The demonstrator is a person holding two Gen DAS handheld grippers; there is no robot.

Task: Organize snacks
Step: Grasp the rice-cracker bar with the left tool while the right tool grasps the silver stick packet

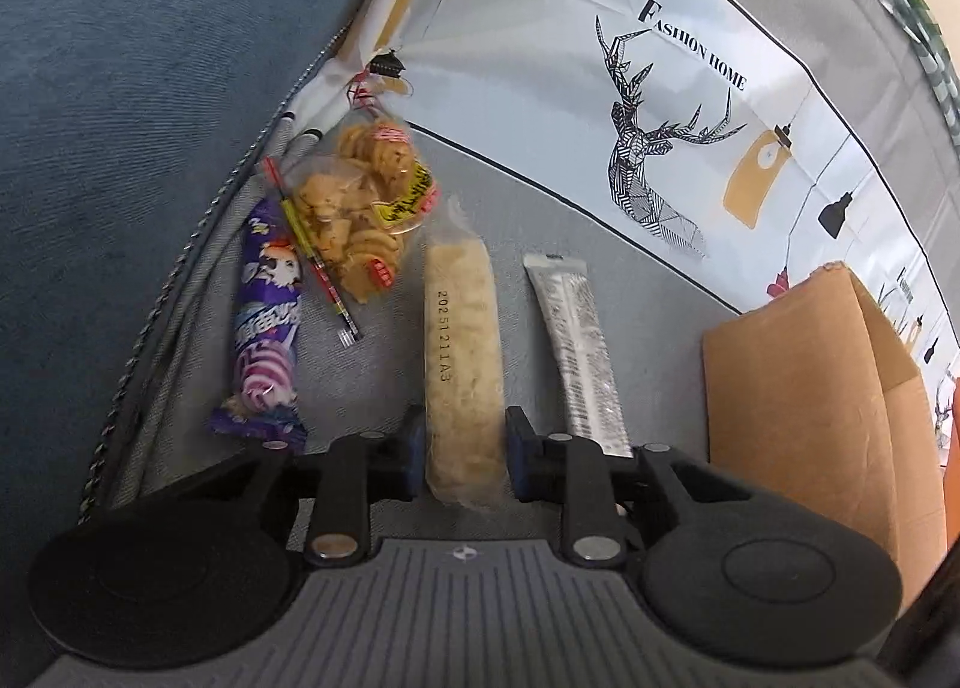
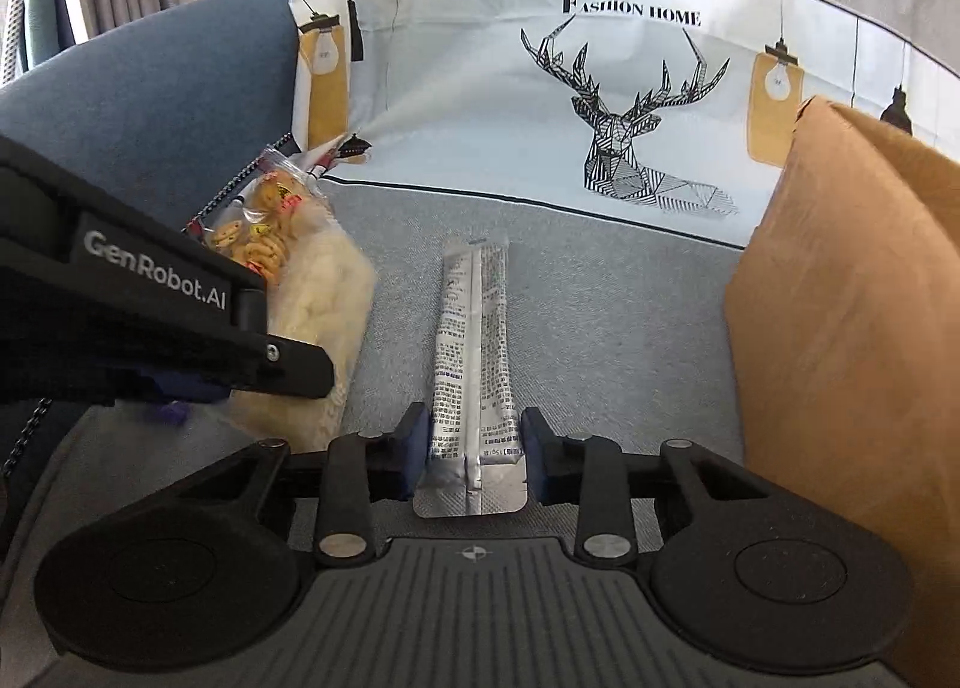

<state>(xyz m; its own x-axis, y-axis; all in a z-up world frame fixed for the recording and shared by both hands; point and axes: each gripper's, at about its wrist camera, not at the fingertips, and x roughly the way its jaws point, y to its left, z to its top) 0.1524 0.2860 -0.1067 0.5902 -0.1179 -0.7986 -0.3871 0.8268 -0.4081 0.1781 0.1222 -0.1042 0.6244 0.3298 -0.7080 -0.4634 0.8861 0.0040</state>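
My left gripper (image 1: 463, 451) has its jaws on both sides of a long pale rice-cracker pack (image 1: 462, 352) lying on the grey cloth. My right gripper (image 2: 477, 448) has its jaws on both sides of a silver foil stick pack (image 2: 474, 352), which also shows in the left wrist view (image 1: 579, 346). A purple candy pack (image 1: 267, 328) and a clear bag of small cookies (image 1: 360, 202) lie left of the cracker pack. The cracker pack (image 2: 327, 304) and the cookie bag (image 2: 264, 232) show in the right wrist view, partly behind the left gripper's body (image 2: 138, 316).
A brown cardboard box (image 1: 804, 394) stands open at the right, also in the right wrist view (image 2: 840, 298). A cloth with a deer print (image 2: 636, 148) hangs behind. A blue sofa (image 1: 120, 88) lies to the left.
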